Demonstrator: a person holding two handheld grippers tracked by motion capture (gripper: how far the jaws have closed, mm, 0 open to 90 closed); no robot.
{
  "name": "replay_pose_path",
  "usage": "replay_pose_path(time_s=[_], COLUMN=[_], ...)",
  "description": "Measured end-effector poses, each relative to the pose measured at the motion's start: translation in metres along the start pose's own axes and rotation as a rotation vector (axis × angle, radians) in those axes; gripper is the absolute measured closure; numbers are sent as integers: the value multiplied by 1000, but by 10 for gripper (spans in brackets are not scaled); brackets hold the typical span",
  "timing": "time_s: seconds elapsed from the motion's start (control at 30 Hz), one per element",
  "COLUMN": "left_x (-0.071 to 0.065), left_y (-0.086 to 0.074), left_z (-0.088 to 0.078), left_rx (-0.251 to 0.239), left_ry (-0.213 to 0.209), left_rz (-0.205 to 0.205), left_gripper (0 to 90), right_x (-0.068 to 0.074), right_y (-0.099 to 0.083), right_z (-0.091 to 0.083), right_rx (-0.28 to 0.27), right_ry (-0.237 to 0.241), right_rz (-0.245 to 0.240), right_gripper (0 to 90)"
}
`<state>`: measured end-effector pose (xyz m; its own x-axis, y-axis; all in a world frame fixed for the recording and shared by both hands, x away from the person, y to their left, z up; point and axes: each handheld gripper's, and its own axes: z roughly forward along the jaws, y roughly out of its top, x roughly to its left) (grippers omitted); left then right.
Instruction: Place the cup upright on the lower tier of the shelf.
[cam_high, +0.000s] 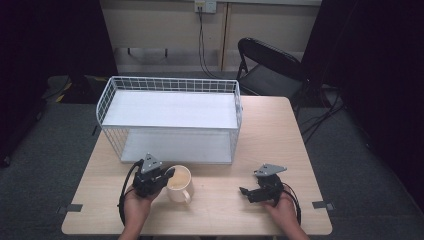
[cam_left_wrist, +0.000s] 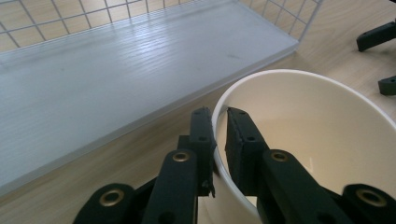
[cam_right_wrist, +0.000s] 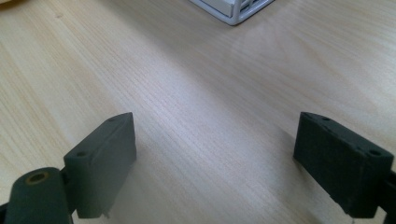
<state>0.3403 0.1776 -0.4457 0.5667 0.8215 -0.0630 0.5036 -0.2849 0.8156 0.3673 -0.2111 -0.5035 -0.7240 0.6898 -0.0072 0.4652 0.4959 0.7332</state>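
the left hand-held gripper (cam_high: 167, 174) has its jaws nearly closed on the rim of the cream mug (cam_high: 179, 183), one jaw outside the wall and one inside, as the left gripper view shows. the mug stands upright on the tabletop (cam_high: 280, 135), just in front of the white wire rack (cam_high: 170, 117), near the rack's front middle, with its handle turned toward the person. the rack is the nearest obstacle to the mug: its low shelf (cam_left_wrist: 116, 74) begins just behind the mug, and its upper shelf lies above that. the right hand-held gripper (cam_high: 245, 193) is to the right of the mug, well apart from it, with its jaws wide open and nothing between them; under them is bare wood. between the mug and the right hand-held gripper the tabletop is free. the front edge of the tabletop is near the mug, close to both hands. a black folding chair (cam_high: 267, 67) stands behind the tabletop, far beyond the rack's right end.
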Motion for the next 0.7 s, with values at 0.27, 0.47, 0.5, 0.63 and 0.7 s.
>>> replay_pose_path(time_s=[0.27,0.47,0.5,0.63,0.7], left_x=[7,12,13,13,14], left_y=[6,15,16,21,22], left_z=[-7,-11,-11,-9,-9], left_rx=[-26,-54,-51,-54,-58], left_ry=[38,70,77,97,104], left_rz=[-34,-49,-43,-48,-53], left_gripper=[815,816,816,816,816], right_x=[0,0,0,0,0], right_y=[0,0,0,0,0], right_z=[0,0,0,0,0], right_rx=[0,0,0,0,0], right_ry=[0,0,0,0,0], right_rz=[0,0,0,0,0], right_gripper=[123,123,123,123,123])
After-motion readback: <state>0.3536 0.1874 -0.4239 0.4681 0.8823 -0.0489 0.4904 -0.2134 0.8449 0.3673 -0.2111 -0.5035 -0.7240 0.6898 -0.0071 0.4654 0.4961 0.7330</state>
